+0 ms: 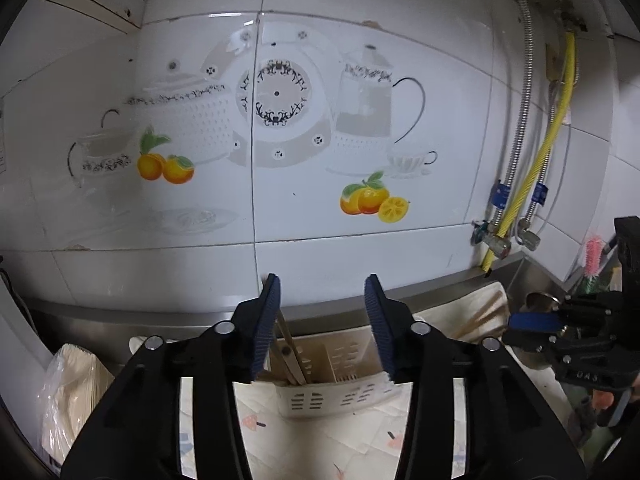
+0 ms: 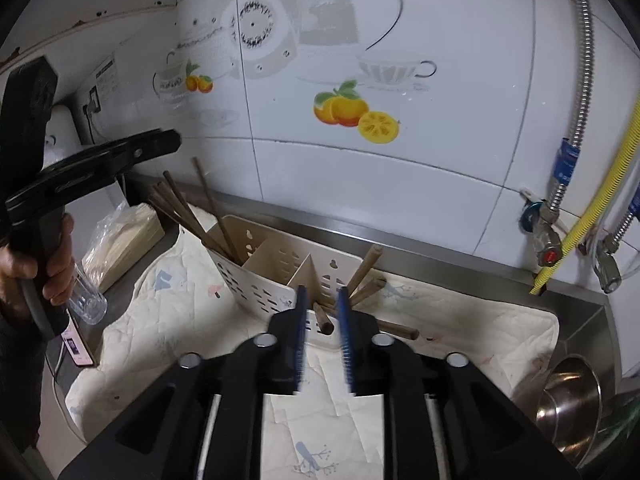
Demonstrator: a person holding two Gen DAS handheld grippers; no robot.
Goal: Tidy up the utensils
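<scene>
A cream slotted utensil holder (image 2: 264,280) with three compartments stands on a pale printed cloth (image 2: 168,304). Several dark wooden chopsticks (image 2: 188,212) lean in its left compartment; a few more (image 2: 364,272) stick out of its right compartment. My right gripper (image 2: 322,300) is just in front of the right compartment, jaws a little apart, nothing between them. My left gripper (image 1: 322,292) is open and empty above the holder (image 1: 336,392), where chopsticks (image 1: 290,354) stand at the left. The right gripper also shows in the left wrist view (image 1: 560,328).
A tiled wall (image 2: 360,180) runs close behind the steel counter edge (image 2: 400,244). Steel bowls (image 2: 568,404) sit at the right. A bag of wooden items (image 2: 124,240) and a clear glass (image 2: 86,296) sit at the left. Hoses and valves (image 2: 552,240) hang at right.
</scene>
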